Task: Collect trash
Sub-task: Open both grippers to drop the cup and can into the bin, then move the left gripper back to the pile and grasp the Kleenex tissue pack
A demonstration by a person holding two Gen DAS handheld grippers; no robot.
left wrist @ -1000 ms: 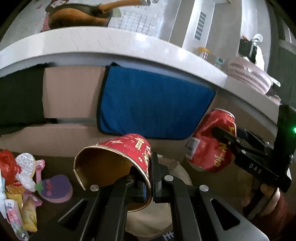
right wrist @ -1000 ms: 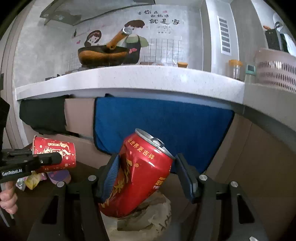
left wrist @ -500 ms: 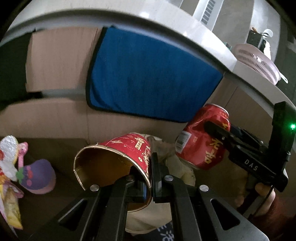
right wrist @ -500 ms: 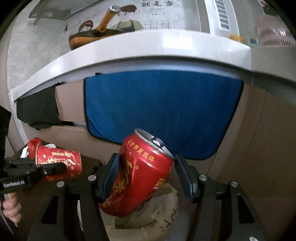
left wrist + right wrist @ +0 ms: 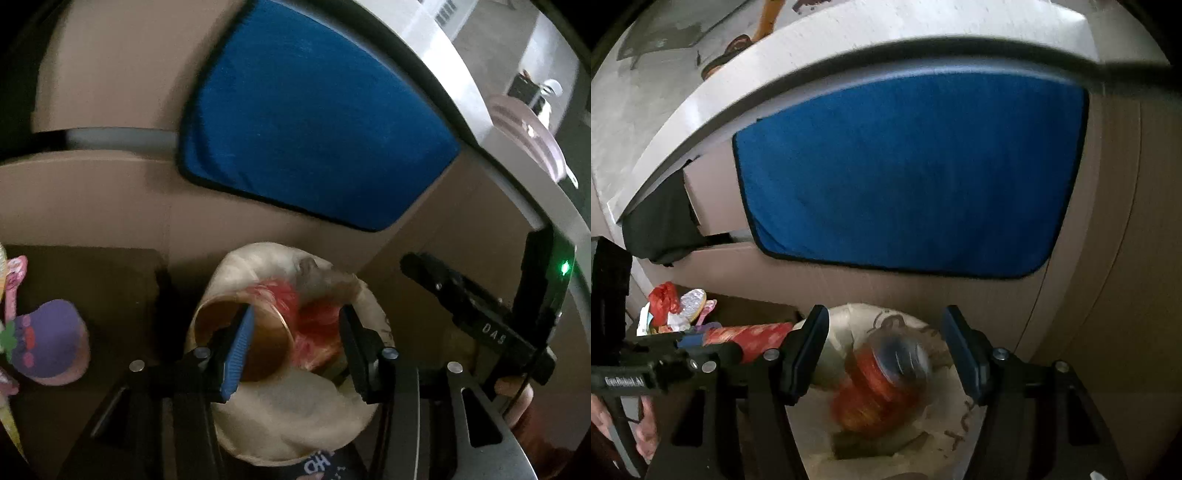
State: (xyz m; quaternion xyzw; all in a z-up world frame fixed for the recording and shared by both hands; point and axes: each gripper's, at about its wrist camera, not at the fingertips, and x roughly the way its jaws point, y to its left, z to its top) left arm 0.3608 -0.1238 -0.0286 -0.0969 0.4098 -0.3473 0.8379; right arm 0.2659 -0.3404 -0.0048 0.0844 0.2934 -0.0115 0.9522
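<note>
Pale stone countertop (image 5: 701, 110), blue towel (image 5: 908, 173) over tan cabinet fronts (image 5: 110, 199), dim floor.

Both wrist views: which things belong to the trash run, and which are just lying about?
Job:
- red paper cup with gold lining
- dented red drink can
- beige trash bag
- wrapper pile

Lying about:
- blue hanging towel
- black cloth
- purple plush toy

Red cup (image 5: 255, 332) and blurred can (image 5: 882, 384), apparently over bag (image 5: 953, 454).
</note>
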